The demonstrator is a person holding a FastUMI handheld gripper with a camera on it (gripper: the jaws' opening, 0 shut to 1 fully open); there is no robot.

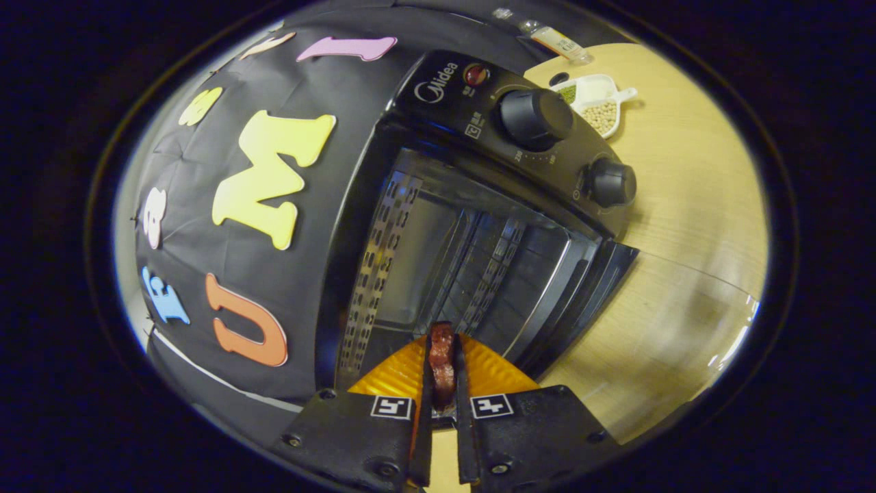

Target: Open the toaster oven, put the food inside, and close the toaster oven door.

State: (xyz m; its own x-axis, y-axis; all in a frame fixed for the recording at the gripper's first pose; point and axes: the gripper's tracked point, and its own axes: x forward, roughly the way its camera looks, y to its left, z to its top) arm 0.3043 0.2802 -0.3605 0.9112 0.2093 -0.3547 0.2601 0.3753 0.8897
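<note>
Between the fingers, at 6 o'clock: gripper (442, 363) nearly closed, both fingers pressing on a thin reddish-brown piece of food (442, 356), held upright. Just ahead, toward 12 o'clock: toaster oven (479, 205) with door (588, 301) open and hanging toward 4 o'clock, dark cavity (438, 274) exposed, food at its mouth. Two black knobs (535, 118) on control panel, at 1 o'clock. Beyond oven, on wooden table (684, 205), white dish (597, 103) with beans.
</note>
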